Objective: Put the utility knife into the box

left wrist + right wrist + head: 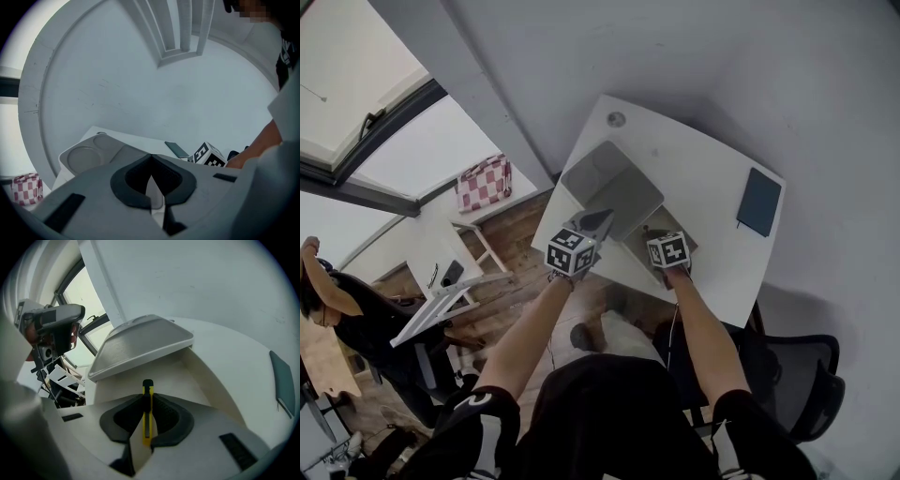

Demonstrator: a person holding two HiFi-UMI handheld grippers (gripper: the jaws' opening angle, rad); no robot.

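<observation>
Shut on the utility knife (147, 413): the right gripper (147, 397), pads pressed against both flat sides of the yellow body, black end poking out past the tips. Directly ahead of and below those tips, the open box (206, 366), pale inside, far wall just beyond the knife's end. Above and ahead, the grey lid (140, 341), tilted up, front edge overhanging the cavity. Open room under that edge and off to this gripper's right, up to the box's right wall. Further right, bare white table (712, 169), then a dark notebook (759, 202) close to the table's edge.

To the left of the right gripper, the left gripper (151, 161), tips drawn together near the lid's closest corner. Behind those tips, a pale sliver between the pads: lid edge or surface beyond, hard to tell. Ahead of it, the lid's inner face with a round recess.

Rear part of the knife hidden behind the right gripper's pads. Near wall of the box cut off by the gripper body.

Only print in sight: black-and-white square markers (208, 156) on the grippers' cubes, patterns rather than letters.
</observation>
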